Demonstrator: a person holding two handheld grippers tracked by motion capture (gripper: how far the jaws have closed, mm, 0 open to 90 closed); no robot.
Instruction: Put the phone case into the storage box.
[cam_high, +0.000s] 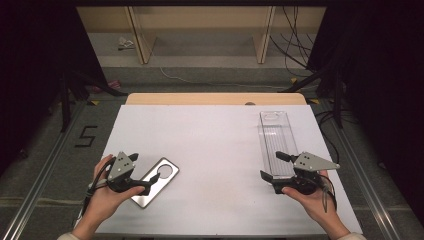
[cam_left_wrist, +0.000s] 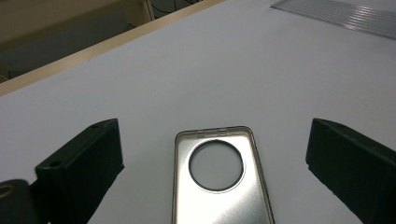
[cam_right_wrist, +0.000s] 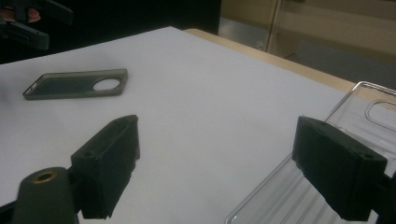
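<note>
A flat shiny metal case (cam_high: 157, 181) with a round hole near one end lies on the white table top (cam_high: 210, 135) at the front left. My left gripper (cam_high: 142, 172) stands open at its near end, and in the left gripper view the case (cam_left_wrist: 219, 186) lies on the table between the spread jaws (cam_left_wrist: 215, 126), untouched. A long clear plastic tray (cam_high: 276, 140) lies at the right. My right gripper (cam_high: 272, 166) is open at the tray's near end, one jaw over the tray (cam_right_wrist: 280, 196) and nothing between its pads (cam_right_wrist: 217, 123).
The table's wooden far edge (cam_high: 215, 98) shows beyond the white sheet. Wooden shelf legs (cam_high: 140, 35) and cables (cam_high: 295, 45) stand on the floor behind. A black "5" (cam_high: 86, 136) marks the floor at the left. The metal case (cam_right_wrist: 77, 85) and left gripper (cam_right_wrist: 37, 18) show far off in the right gripper view.
</note>
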